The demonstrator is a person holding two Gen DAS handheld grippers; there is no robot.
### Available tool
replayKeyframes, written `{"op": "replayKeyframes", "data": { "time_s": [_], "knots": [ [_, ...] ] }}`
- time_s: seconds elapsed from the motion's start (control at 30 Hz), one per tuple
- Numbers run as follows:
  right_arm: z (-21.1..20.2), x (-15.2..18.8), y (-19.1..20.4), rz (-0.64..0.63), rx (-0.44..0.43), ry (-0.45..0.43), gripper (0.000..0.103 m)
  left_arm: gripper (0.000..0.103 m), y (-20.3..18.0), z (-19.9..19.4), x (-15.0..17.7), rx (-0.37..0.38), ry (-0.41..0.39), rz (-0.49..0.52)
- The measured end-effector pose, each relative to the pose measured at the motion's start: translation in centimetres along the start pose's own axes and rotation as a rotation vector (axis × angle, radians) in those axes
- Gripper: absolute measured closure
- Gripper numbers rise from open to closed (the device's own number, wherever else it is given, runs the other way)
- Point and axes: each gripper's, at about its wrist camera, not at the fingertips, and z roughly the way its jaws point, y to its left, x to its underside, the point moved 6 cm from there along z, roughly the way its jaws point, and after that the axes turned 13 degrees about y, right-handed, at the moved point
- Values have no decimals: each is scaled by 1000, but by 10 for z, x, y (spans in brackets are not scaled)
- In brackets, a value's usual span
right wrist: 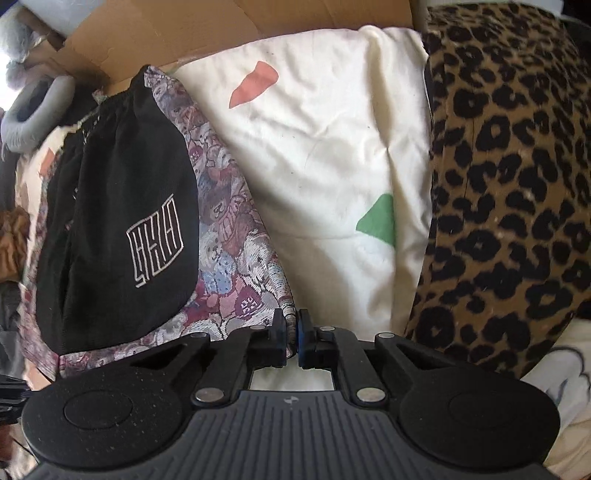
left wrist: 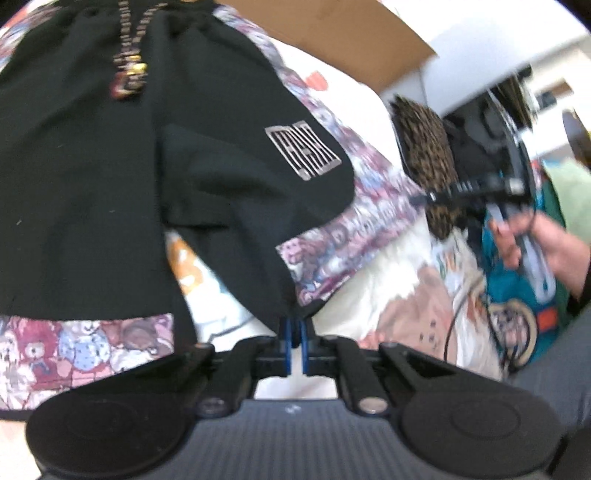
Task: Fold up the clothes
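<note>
While both claws are clenched, each is pinching a hem corner of the black woven shorts with teddy-bear tapestry side panels (left wrist: 110,177): the left gripper (left wrist: 295,334) has black fabric nipped between its blue pads, and the right gripper (right wrist: 291,328) is closed on the patterned tapestry edge right at its tips. Just ahead of the left claw the garment is spread out, its legs nearest and its gathered waistband and beaded drawcord (left wrist: 129,70) farthest; an embroidered pale logo (left wrist: 303,153) lies ahead and to the right. The cloth is judged light, limp and non-slippery, so it should drape and sag between the two grips; corners and hems are the sensible holds, the thicker tapestry giving firmer purchase. Beneath lies a cream cotton sheet with coloured shapes (right wrist: 325,147), soft and creased. To the right of the right claw sits a plump leopard-print cushion (right wrist: 509,184). Farthest back, a brown cardboard panel (right wrist: 221,26) is seen.
</note>
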Motion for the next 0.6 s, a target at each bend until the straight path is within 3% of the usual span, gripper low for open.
{"op": "replayKeyframes", "data": {
  "time_s": [0.1,0.2,0.27,0.3,0.43,0.6],
  "knots": [
    [12,1,-2,1,40,21,98,97,3,15,2,-24,52,8],
    [16,4,-4,13,13,31,88,89,8,12,0,-11,48,-17],
    [12,5,-5,2,10,7,61,79,13,6,-1,1,26,-37],
    [11,5,-6,-4,13,-6,59,69,17,1,2,13,13,-53],
    [11,4,-9,-10,2,-27,58,57,31,-11,-4,74,-51,-132],
    [18,2,-10,-46,3,-35,58,52,37,2,-15,43,-52,-168]
  ]
}}
